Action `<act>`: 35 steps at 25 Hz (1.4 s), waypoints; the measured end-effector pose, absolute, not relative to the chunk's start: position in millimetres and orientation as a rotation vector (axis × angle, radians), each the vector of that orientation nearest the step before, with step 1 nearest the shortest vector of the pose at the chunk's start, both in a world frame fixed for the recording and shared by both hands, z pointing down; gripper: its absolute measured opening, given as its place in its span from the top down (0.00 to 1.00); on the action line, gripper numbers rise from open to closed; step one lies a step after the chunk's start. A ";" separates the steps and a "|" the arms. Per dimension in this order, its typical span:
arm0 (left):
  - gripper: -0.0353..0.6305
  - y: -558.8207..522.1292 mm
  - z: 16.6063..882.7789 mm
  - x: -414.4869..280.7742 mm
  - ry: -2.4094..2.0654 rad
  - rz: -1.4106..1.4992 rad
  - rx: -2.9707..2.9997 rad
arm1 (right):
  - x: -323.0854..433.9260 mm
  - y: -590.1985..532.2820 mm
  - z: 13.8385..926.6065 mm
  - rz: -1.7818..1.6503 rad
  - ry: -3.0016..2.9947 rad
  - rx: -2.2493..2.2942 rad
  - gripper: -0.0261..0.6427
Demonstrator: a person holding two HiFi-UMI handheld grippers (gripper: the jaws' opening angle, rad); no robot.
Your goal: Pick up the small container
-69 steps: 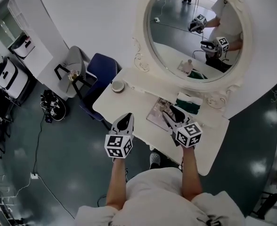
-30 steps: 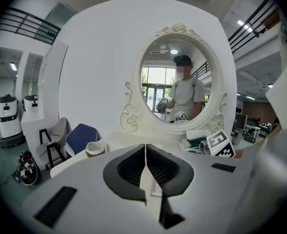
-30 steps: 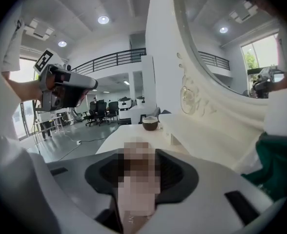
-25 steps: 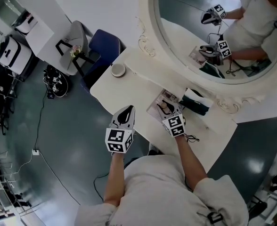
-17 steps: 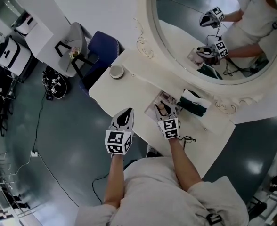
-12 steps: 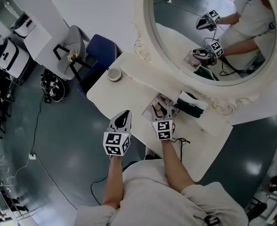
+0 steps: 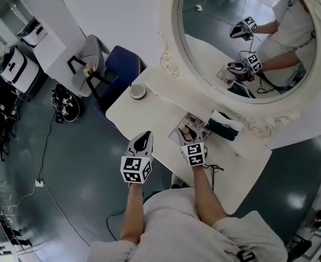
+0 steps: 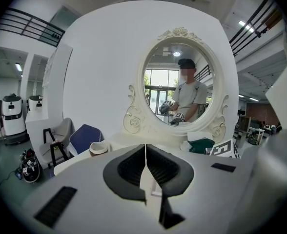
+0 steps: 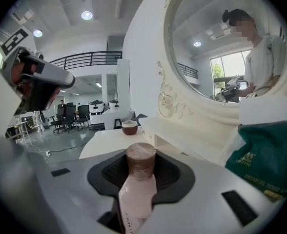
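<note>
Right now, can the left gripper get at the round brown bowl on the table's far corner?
Probably yes: the round brown bowl stands alone on the white tabletop, nothing between it and the left gripper. Its fingers are shut and must open first.

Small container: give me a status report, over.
Right claw shut on small container, pink body, brown cap. Left claw shut, empty. Green bag off to the side, not touching.
</note>
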State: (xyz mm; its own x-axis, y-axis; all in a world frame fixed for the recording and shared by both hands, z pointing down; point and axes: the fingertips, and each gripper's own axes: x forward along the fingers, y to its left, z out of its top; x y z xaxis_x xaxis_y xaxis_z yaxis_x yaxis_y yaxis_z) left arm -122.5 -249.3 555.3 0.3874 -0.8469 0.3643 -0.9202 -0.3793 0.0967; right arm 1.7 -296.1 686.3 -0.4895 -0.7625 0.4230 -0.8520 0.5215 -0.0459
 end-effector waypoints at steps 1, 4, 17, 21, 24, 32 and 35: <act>0.90 -249.0 554.8 -124.1 -1.557 0.370 2.365 | 0.4 -296.0 686.3 0.357 -2.423 1.324 0.76; 0.90 -248.1 556.4 -127.3 -1.562 0.372 2.357 | -3.8 -295.2 683.9 0.420 -2.483 1.294 0.76; 0.90 -244.3 552.8 -136.9 -1.588 0.362 2.343 | -21.1 -302.5 636.6 0.417 -2.537 1.202 0.76; 0.90 -244.9 551.3 -140.9 -1.601 0.354 2.339 | -19.2 -307.5 617.3 0.408 -2.549 1.192 0.76; 0.90 -244.7 548.9 -140.2 -1.606 0.347 2.336 | -16.6 -307.9 600.7 0.372 -2.556 1.169 0.76; 0.90 -248.7 533.3 -141.4 -1.620 0.332 2.363 | -11.5 -314.9 555.1 0.279 -2.570 1.145 0.76; 0.90 -250.8 531.1 -142.0 -1.628 0.361 2.346 | -8.4 -317.0 535.8 0.268 -2.603 1.140 0.76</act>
